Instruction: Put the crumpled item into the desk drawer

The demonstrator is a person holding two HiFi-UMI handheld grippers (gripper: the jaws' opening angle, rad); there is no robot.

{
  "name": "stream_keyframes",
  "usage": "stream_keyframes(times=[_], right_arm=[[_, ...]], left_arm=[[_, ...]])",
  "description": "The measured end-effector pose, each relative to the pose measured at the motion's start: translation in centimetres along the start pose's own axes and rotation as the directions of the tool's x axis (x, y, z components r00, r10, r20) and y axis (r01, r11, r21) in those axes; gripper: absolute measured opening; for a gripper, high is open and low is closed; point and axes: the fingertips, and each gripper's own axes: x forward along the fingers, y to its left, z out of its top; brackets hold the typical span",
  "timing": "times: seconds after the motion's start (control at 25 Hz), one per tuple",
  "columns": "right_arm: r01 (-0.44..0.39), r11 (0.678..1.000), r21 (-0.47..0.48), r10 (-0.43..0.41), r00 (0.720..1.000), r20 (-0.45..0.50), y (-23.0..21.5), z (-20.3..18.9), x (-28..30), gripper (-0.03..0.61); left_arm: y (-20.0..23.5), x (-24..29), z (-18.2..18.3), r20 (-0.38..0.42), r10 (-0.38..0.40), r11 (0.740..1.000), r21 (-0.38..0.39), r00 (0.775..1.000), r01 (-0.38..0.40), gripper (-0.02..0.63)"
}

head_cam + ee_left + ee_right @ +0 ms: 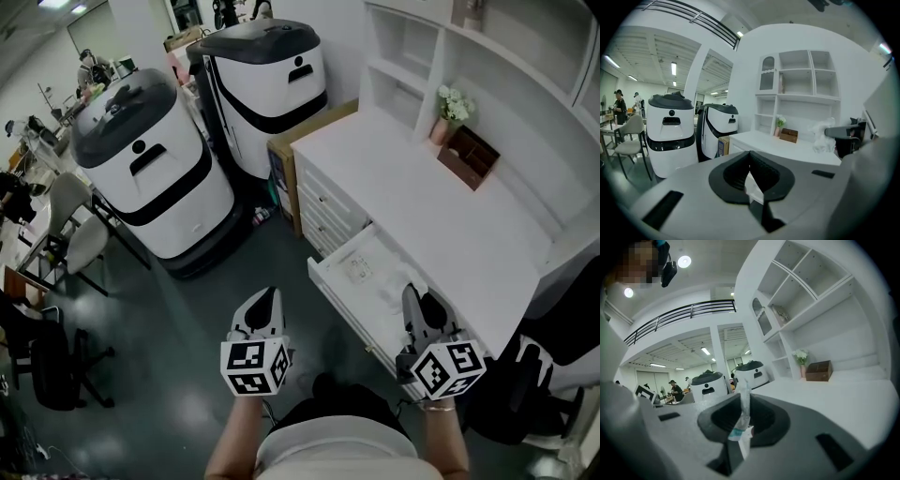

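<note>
1. The right gripper [742,399] is clenching the crumpled item [740,420]; its jaws are pressing on it from both sides.
2. The crumpled item is showing as a thin, creased strip of whitish, half-clear wrapping; it is standing up past the jaw tips, with a teal patch near its lower end; in the left gripper view it is appearing as a puffy white wad [823,137] at the right gripper's tip.
3. The left gripper [750,157] is sitting clenched, its jaw tips meeting; it is gripping nothing.
4. The open desk drawer [380,286] is lying just ahead of the right gripper [413,300] and slightly to its left; it is lying ahead and to the right of the left gripper [268,302].
5. The white desk [422,187] is stretching ahead of the right gripper; a brown box [467,157] and a small plant [450,108] are standing well ahead on it.
</note>
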Motion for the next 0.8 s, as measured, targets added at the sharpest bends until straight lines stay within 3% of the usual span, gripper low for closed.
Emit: stream_keyframes(times=[0.28, 0.8], right_arm=[[0.026, 0.998, 0.057, -0.026, 1.000, 0.001, -1.2, -0.2, 0.8, 0.048], [0.006, 0.999, 0.044, -0.003, 0.999, -0.053, -3.2, -2.0, 3.6, 0.048]], left_arm=[[-0.4, 1.6, -0.3, -0.025, -0.026, 1.000, 0.004, 0.999, 0.026, -0.005], [-0.6, 4.5, 0.2, -0.039, -0.034, 0.999, 0.026, 0.999, 0.035, -0.005]])
